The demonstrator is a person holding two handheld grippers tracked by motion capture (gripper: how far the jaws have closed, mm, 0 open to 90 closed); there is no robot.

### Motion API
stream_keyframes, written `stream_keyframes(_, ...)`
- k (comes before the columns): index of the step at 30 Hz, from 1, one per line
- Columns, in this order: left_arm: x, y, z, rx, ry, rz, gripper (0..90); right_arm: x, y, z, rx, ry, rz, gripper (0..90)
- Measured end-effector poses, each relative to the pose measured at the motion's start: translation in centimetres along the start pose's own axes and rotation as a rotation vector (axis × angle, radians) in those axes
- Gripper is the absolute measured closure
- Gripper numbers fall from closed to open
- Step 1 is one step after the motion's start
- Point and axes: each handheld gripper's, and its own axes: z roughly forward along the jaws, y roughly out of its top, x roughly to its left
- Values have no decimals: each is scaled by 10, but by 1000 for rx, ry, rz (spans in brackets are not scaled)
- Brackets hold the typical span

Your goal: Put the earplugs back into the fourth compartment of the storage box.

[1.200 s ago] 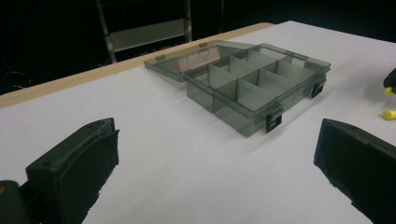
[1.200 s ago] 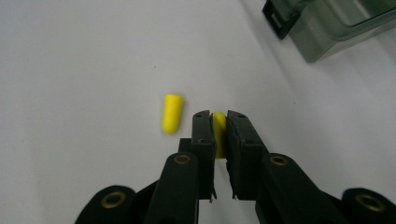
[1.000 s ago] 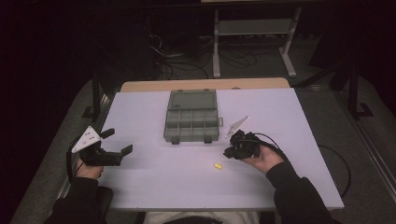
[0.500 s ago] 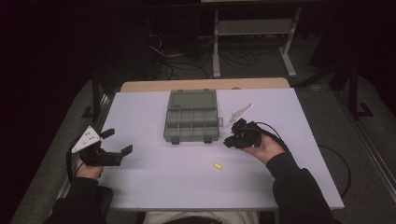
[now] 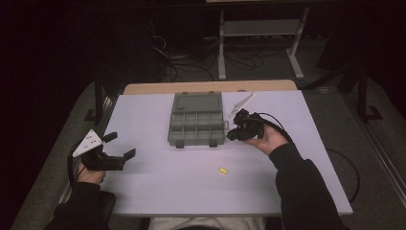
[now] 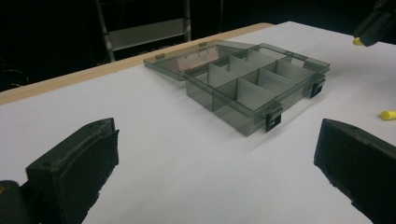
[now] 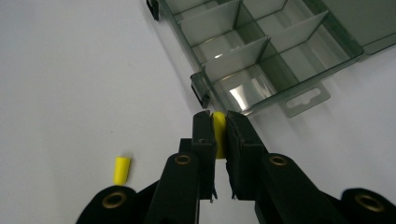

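Observation:
A grey clear organiser box (image 5: 196,125) (image 6: 252,86) (image 7: 261,46) lies open in the middle of the white table (image 5: 158,191), its lid folded back. My right gripper (image 5: 233,134) (image 7: 219,125) hovers just right of the box's near right corner, shut on a small yellow earplug (image 7: 219,133) that pokes out between its tips; the same earplug (image 6: 358,41) shows at the top right of the left gripper view. A second yellow earplug (image 5: 222,170) (image 6: 387,115) (image 7: 121,170) lies loose on the table in front of the box. My left gripper (image 5: 125,156) (image 6: 219,158) rests open at the table's left edge, aimed at the box.
A wooden strip (image 5: 206,86) borders the table's far edge. Behind it stand a metal rack (image 5: 258,28) and cables on a dark floor. A white pointed piece (image 5: 242,102) lies right of the box lid.
My right gripper has risen and moved away from the person toward the box's right side, carrying the earplug. The left gripper and the loose earplug have stayed put.

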Motion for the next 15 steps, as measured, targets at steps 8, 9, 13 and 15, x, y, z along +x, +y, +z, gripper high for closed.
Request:
stream_keyframes(8,0,0,0,3,-4,0,0,-9,17,-5,1,-4,-15,814)
stream_keyframes(9,0,0,0,2,-5,0,0,-10,19,-5,3,-5,-14,814)
stream_keyframes(13,0,0,1,2,-4,-4,0,-14,28,-4,12,-3,-26,814)
stream_keyframes(15,0,0,1,3,-6,-3,0,-15,34,-3,17,-3,-27,813)
